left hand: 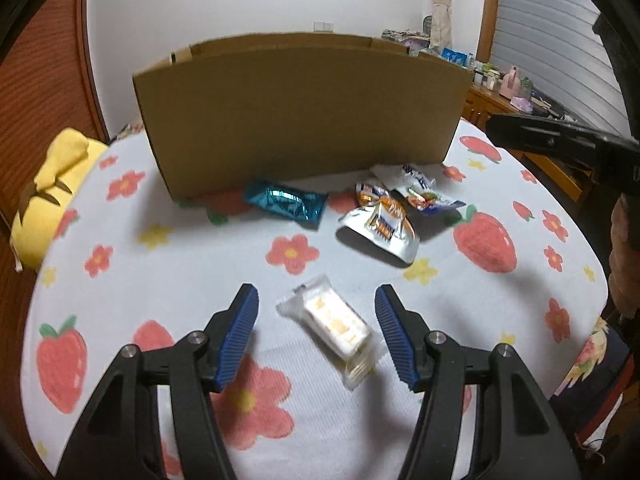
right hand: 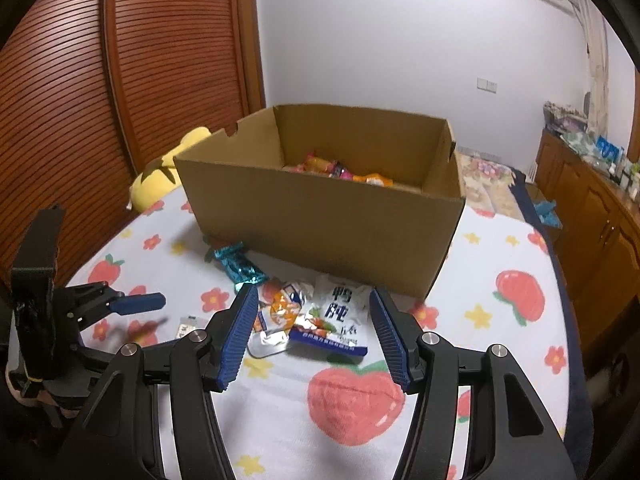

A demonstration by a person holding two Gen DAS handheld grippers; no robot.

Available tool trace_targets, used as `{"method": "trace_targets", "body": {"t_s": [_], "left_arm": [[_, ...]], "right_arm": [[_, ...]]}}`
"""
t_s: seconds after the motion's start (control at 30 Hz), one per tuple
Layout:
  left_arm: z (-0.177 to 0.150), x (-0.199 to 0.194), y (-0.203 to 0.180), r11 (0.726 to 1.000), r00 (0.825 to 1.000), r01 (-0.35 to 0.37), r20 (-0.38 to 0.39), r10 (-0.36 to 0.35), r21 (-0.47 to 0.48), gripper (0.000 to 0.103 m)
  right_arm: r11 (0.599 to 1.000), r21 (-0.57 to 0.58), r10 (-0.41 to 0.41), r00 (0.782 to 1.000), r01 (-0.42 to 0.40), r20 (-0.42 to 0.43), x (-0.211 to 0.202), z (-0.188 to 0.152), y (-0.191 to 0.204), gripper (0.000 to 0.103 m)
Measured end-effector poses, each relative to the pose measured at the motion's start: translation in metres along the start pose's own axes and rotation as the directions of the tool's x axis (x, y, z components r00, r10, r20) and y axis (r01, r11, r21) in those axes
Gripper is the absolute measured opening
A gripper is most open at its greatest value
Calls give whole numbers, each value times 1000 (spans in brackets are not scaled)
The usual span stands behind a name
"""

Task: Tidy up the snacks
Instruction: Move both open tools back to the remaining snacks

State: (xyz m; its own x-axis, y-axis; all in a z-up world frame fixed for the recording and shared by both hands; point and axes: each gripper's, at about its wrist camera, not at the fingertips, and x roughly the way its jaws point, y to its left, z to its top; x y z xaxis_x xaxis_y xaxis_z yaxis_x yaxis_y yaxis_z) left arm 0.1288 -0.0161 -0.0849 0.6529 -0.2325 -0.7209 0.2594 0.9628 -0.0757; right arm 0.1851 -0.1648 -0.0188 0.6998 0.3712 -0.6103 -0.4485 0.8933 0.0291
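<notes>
Left tool [left hand: 316, 330] spread, clear-wrapped pale biscuit pack [left hand: 334, 326] between pads, untouched. Right tool [right hand: 312, 334] spread, white-blue snack pouch [right hand: 340, 320] between pads.

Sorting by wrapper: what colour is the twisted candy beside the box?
Shiny teal-blue candy, clearest in left wrist view.

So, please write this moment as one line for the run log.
left gripper: jaws open around clear-wrapped snack | right gripper: jaws open over white packets | cardboard box: holds snacks

Four loose snack packets [left hand: 326, 322] lie by one cardboard box [right hand: 320, 208]; one yellow plush toy [left hand: 48, 196].
</notes>
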Motion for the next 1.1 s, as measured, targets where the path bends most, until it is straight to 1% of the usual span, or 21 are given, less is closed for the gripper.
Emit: {"method": "trace_targets", "body": {"t_s": [0.13,0.27,0.37,0.67,0.77,0.9,1.1], "left_arm": [[-5,6,0,1000,1000,-3,-17,3,2,60],[-6,8,3,1000,1000,11,-14,-11,-5,48],[-7,9,6,999,999,30,-12,-30,-16,42],[-8,12,9,1000,1000,29,-2,-29,-9,41],[-9,13,9,1000,1000,17,10,-17,-3,35],[-10,13,11,1000,1000,12,18,-12,-3,33],[-11,11,14,1000,1000,14,19,-14,-15,22]], "right_arm": [[1000,-8,-8,1000,8,-17,8,-6,1,59],[1000,-3,-12,999,12,-37,18,-10,-2,60],[1000,-1,-17,999,17,-51,24,-13,-3,60],[1000,21,-19,996,21,-82,45,-15,-11,60],[999,29,-22,995,25,-94,55,-14,-13,61],[999,42,-29,993,34,-116,70,-11,-18,62],[997,73,-23,988,35,-150,91,-8,-23,62]]}}
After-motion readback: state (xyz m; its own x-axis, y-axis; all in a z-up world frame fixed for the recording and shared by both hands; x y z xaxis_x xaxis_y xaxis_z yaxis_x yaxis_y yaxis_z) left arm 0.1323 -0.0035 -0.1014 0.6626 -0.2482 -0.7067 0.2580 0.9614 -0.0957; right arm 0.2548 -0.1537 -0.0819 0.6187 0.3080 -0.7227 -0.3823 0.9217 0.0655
